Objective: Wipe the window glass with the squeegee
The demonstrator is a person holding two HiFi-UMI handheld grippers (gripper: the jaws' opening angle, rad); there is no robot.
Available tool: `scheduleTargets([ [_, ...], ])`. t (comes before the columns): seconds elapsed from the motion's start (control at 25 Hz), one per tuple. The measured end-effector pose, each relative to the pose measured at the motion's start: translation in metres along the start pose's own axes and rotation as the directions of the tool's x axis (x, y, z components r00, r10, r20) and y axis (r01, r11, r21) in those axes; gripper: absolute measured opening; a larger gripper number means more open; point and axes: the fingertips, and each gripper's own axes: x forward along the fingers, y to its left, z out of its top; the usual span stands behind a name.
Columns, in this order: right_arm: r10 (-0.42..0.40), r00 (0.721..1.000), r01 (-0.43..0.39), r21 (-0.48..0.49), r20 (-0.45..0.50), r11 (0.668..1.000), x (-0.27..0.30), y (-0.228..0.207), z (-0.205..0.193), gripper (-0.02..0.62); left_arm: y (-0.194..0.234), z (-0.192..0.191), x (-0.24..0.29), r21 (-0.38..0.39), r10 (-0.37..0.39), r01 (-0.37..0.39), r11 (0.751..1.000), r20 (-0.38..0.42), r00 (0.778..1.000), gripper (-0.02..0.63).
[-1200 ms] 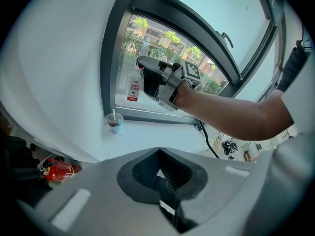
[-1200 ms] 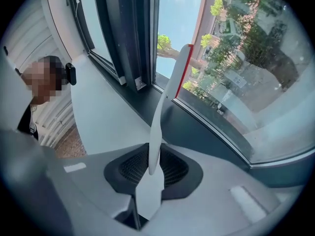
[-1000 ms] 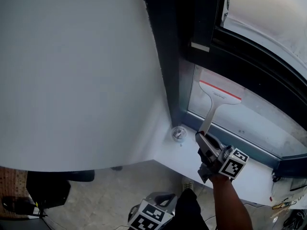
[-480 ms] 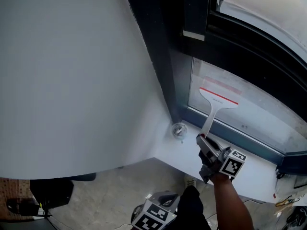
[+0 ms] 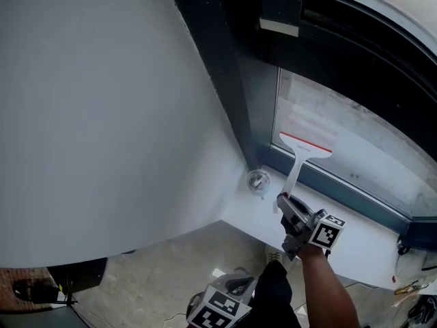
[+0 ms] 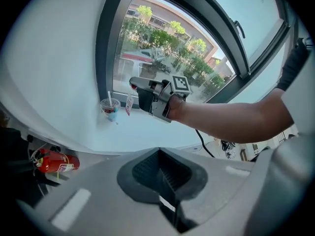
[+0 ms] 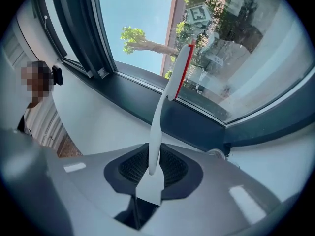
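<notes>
Squeegee (image 5: 305,150) has dropped lower on the window glass (image 5: 362,152), handle clamped in the right tool (image 5: 284,202). Left tool (image 6: 165,181) closed, empty. Count: one squeegee, one cup (image 5: 257,181) left of it.

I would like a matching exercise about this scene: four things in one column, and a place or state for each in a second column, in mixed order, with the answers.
Things:
1. squeegee
2. cup
3. left gripper
4. fire extinguisher

Places or states:
A. standing on the white sill
B. jaws together, holding nothing
C. red, lower than the sill
D. handle clamped in the right gripper

Pairs: 1-D, 2-A, 3-B, 4-C.
</notes>
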Motion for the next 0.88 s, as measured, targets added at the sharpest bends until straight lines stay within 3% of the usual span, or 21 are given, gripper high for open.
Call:
scheduleTargets([
  [0.88, -0.059, 0.998, 0.064, 0.148, -0.038, 0.987, -0.007, -0.077, -0.041, 0.087, 0.006, 0.000, 0.011, 0.001, 0.016, -0.016, 1.000, -0.026, 1.000, 0.000],
])
